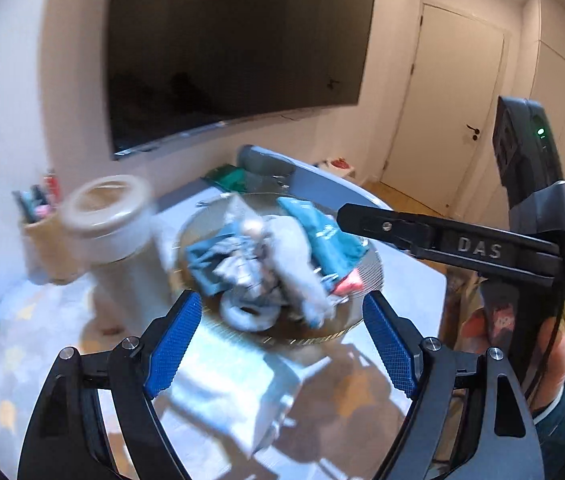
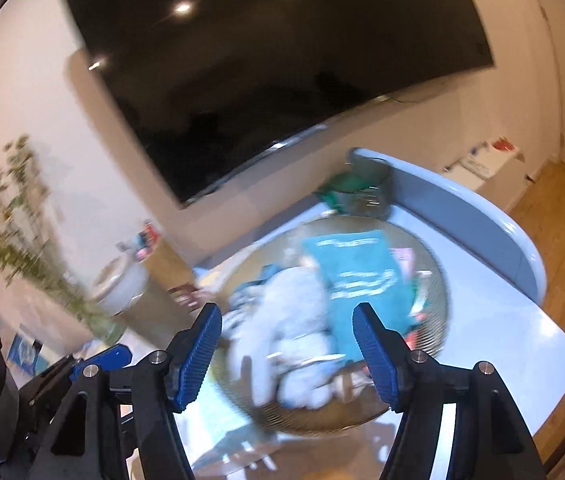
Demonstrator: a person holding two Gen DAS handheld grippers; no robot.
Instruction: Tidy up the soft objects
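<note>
A round wire basket [image 1: 356, 322] [image 2: 434, 280] on the white table holds a pile of soft things: grey cloth [image 1: 294, 264] [image 2: 294, 320], a teal cloth with white print [image 1: 322, 236] [image 2: 358, 276], a grey ring [image 1: 246, 314] and something pink [image 1: 348, 282]. My left gripper [image 1: 282, 332] is open and empty, just in front of the basket. My right gripper [image 2: 286, 344] is open and empty above the basket's near side; its body shows in the left wrist view [image 1: 462, 246], reaching in from the right.
A white cylindrical container [image 1: 110, 232] [image 2: 122, 284] stands left of the basket, a pen holder [image 1: 40, 216] behind it. A dark green box [image 1: 228, 178] [image 2: 358, 192] lies behind the basket. A chair back [image 2: 482, 224] curves at the table's far side. A plant [image 2: 14, 216] is left.
</note>
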